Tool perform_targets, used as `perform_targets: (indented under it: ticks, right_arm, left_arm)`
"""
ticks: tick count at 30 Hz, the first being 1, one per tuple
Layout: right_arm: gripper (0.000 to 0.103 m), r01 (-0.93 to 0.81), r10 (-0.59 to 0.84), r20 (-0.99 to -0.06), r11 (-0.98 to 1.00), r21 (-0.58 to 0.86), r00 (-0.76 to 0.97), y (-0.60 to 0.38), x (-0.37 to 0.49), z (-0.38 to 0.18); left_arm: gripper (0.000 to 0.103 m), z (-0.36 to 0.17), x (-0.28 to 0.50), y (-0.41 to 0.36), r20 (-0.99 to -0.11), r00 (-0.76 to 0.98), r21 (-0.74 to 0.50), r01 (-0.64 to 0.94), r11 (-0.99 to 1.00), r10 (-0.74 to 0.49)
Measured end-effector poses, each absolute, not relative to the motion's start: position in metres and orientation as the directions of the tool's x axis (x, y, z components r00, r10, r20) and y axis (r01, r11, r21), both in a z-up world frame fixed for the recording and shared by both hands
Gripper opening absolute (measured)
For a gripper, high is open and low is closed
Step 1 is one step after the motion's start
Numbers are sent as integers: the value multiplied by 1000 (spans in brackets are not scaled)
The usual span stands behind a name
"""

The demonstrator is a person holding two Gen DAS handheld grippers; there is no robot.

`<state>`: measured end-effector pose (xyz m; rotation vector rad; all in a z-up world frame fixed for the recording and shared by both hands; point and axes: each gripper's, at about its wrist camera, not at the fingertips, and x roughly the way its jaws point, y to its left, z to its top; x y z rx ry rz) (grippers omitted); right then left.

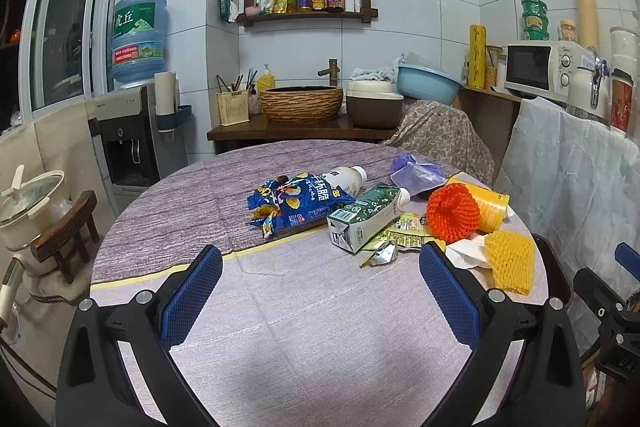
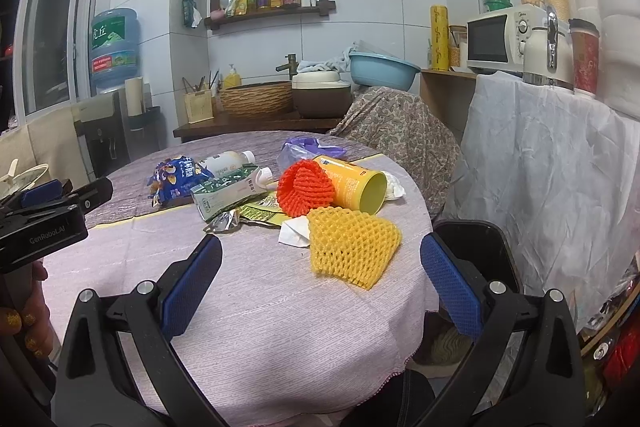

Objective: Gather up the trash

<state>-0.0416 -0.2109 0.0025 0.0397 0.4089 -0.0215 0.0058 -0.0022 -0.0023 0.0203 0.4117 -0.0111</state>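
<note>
Both grippers, left gripper (image 1: 320,269) and right gripper (image 2: 321,267), are spread wide and empty. The yellow foam fruit net (image 2: 352,246) lies just ahead of your right, near the table (image 2: 280,307) edge. It's probably feather-light, soft, compressible: pinch its near edge.

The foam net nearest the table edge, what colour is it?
Yellow; the foam net shows best in the right wrist view.
</note>
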Motion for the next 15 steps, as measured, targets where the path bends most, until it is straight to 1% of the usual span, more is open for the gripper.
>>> perform_targets:
  ticks: [15]
  right_arm:
    - [98,28,-13,-402,999,32,916,-211,-40,1]
  left_arm:
    - [98,-2,5,-1,-394,919,19,18,1000,-9]
